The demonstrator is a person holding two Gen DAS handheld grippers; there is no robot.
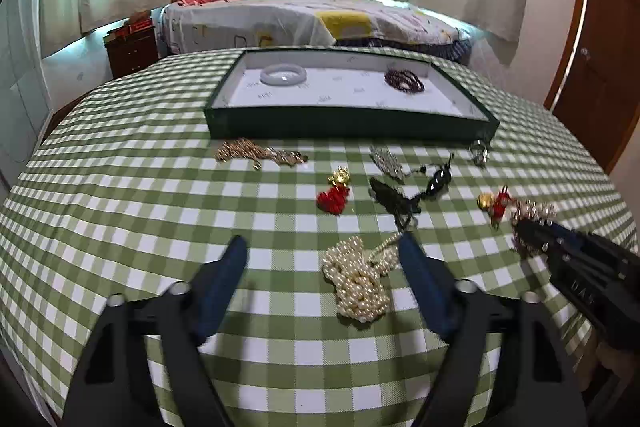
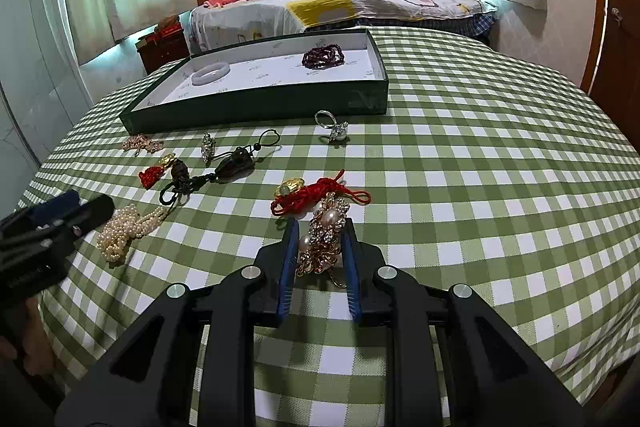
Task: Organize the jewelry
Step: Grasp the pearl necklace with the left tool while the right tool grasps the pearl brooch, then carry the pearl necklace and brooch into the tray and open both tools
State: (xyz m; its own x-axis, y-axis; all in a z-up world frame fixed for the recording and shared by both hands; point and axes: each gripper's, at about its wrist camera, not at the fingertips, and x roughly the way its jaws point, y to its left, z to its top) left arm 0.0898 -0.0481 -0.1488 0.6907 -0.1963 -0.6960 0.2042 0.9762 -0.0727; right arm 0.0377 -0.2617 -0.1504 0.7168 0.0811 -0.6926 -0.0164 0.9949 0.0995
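Red cord charm point(image 2: 320, 195) touching clamped brooch point(image 2: 325, 239)

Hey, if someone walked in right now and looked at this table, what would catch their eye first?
Probably the right gripper, closed on a gold brooch with pearls near the table's front edge, a red cord charm just beyond it. To its left, a heap of pearl strands lies between the open fingers of the left gripper. Behind the scattered pieces sits the green tray, holding a pale bangle and dark beads.
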